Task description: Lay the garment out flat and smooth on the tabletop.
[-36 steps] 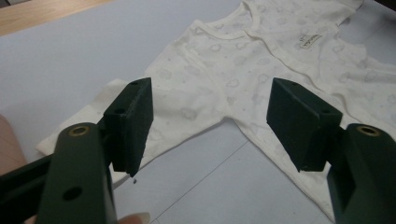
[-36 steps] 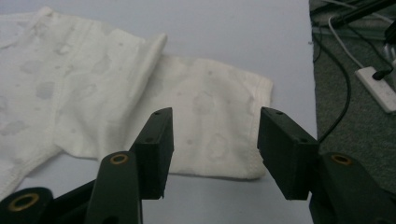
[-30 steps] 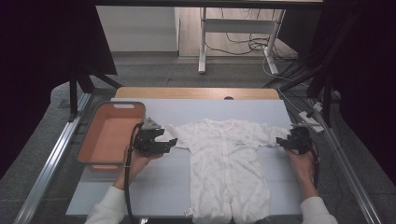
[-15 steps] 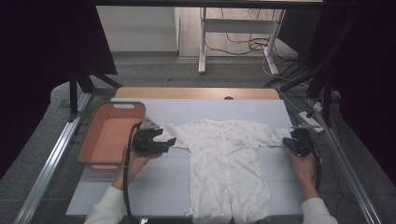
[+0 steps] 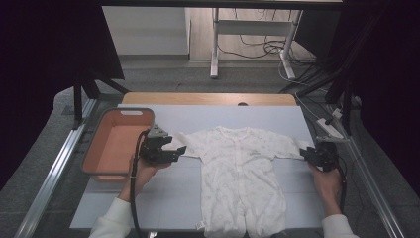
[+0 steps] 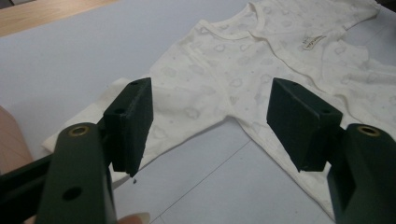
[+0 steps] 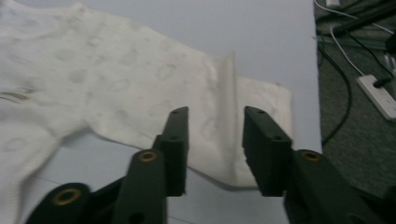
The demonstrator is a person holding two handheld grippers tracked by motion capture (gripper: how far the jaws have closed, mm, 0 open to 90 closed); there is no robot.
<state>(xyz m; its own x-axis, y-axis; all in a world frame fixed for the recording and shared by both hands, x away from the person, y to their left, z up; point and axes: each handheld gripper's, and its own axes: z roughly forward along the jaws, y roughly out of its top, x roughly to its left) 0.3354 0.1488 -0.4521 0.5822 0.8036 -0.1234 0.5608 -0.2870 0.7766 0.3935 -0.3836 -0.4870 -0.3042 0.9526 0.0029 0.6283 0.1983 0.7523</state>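
Lying flat, front up, on white table (image 5: pixel 247 116): cream romper (image 5: pixel 240 173), sleeves spread to both sides, legs toward near edge. Left gripper (image 5: pixel 174 151) at left sleeve end, jaws wide apart, hovering over cuff and underarm; in left gripper view, sleeve (image 6: pixel 177 93) between and beyond both pads, not pinched. Right gripper (image 5: pixel 308 153) at right sleeve end, jaws partly open, narrower than left; in right gripper view, pads (image 7: pixel 176 140) straddling a raised fold of cuff (image 7: pixel 229 88), no grip visible. Orange bin (image 5: pixel 94 168) just beside left gripper, at table's left edge. Power strip (image 5: pixel 333 130) off table's right side.
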